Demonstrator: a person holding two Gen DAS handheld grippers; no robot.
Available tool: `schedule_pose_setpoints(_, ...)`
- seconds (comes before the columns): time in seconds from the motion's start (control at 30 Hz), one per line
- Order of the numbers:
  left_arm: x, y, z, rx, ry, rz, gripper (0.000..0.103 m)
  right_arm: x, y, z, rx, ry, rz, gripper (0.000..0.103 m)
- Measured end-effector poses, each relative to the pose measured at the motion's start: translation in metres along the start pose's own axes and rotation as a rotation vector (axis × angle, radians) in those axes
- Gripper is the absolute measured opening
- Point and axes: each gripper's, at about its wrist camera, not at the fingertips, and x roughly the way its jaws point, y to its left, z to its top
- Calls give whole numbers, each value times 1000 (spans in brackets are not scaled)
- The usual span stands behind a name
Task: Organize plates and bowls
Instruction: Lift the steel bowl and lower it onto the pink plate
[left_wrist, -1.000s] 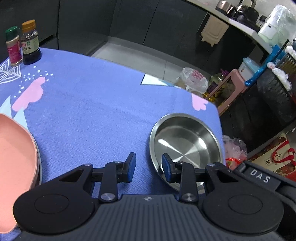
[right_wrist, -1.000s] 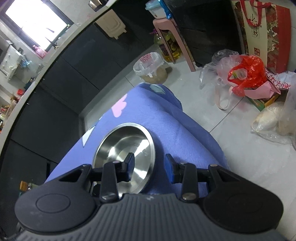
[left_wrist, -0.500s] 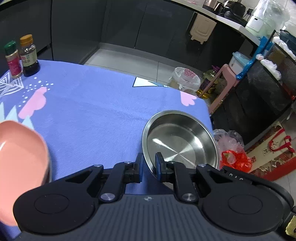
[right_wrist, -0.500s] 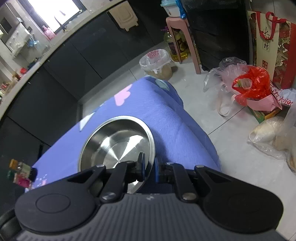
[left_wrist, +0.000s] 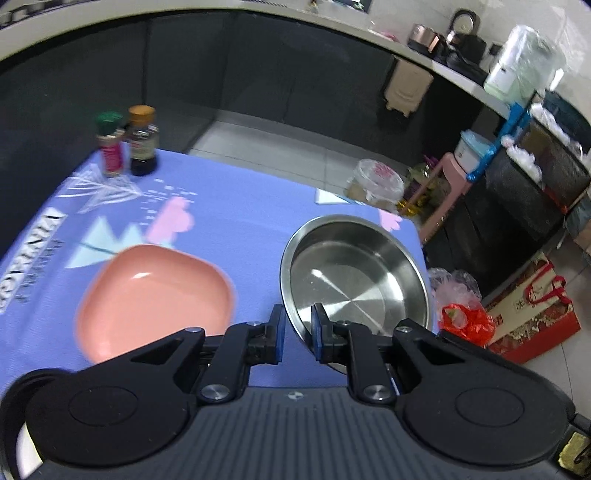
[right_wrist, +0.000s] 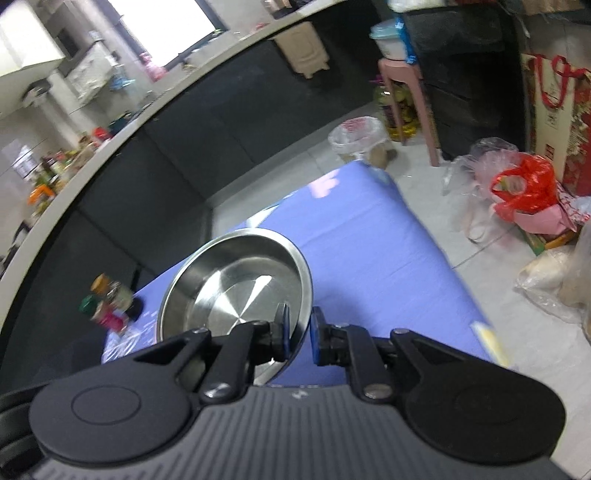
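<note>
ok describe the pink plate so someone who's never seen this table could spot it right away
Start at the table with the blue-violet patterned cloth. The pink plate lies on it left of the steel bowl that both grippers hold by the rim, and nearer than the two seasoning bottles at the far corner. It is the only pink, matte, rounded-square dish; the bowl is round and shiny.

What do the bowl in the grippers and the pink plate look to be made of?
Steel bowl: metal, most likely stainless steel, with a shiny brushed finish. It shows bright reflections, radial polish lines on the base and a thin rolled rim.
Pink plate: probably plastic or melamine, though glazed ceramic is possible. It is an opaque salmon colour with a soft gloss highlight and thick rounded edges. The image is blurred, so this is less certain.
</note>
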Motion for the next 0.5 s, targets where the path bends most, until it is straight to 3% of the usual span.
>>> schedule_pose_setpoints(0.23,-46,56,-1,-49,-22,-4,14,-17,43,-19,-82,-7,59,0)
schedule_pose_setpoints(0.5,-69,109,-2,-51,-30,35,15,-6,78,-41,-129,44,116,0)
